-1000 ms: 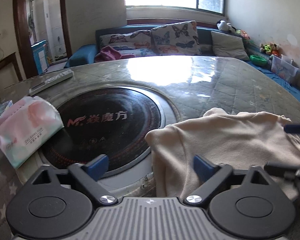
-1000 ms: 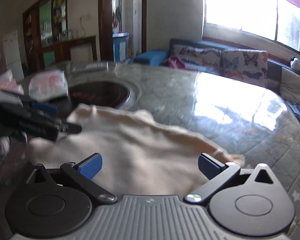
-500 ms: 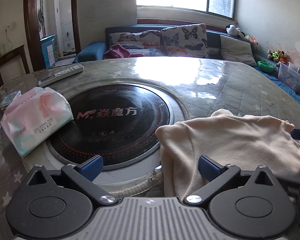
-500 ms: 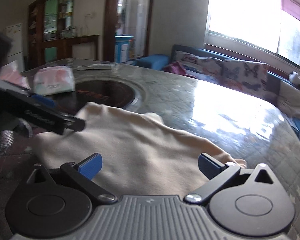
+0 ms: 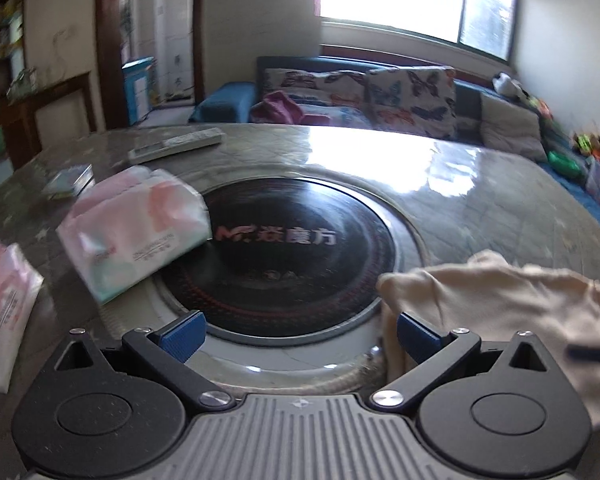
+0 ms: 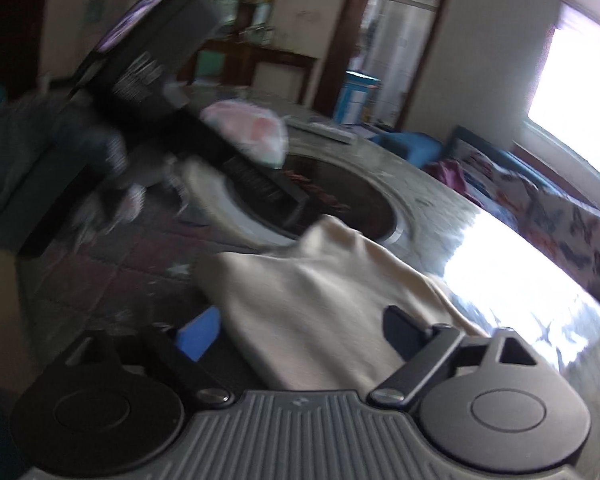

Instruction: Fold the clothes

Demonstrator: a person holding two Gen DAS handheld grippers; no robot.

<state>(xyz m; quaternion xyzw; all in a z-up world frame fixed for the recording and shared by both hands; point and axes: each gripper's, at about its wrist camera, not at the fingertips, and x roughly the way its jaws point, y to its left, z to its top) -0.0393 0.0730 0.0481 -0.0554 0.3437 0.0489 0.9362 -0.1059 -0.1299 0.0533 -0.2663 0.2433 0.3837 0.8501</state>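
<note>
A cream garment (image 5: pixel 512 312) lies bunched on the round table, at the right of the left wrist view. My left gripper (image 5: pixel 300 330) is open above the table's near edge, its right blue pad just touching the cloth's left border, nothing between the pads. In the blurred, tilted right wrist view the same cream garment (image 6: pixel 320 300) spreads under my right gripper (image 6: pixel 300 330), which is open with the cloth lying between and below its fingers. The other gripper's dark body (image 6: pixel 204 136) shows at the upper left there.
A black induction hob (image 5: pixel 284 248) sits in the table's centre. Two tissue packs (image 5: pixel 136 228) (image 5: pixel 0 308) lie at the left, a remote (image 5: pixel 176 146) and a small card pack (image 5: pixel 70 180) farther back. A sofa with butterfly cushions (image 5: pixel 380 96) stands behind the table.
My left gripper has swung left, bringing a second tissue pack into view. My right gripper has tilted and pulled back, turning left; the garment stays on the table.
</note>
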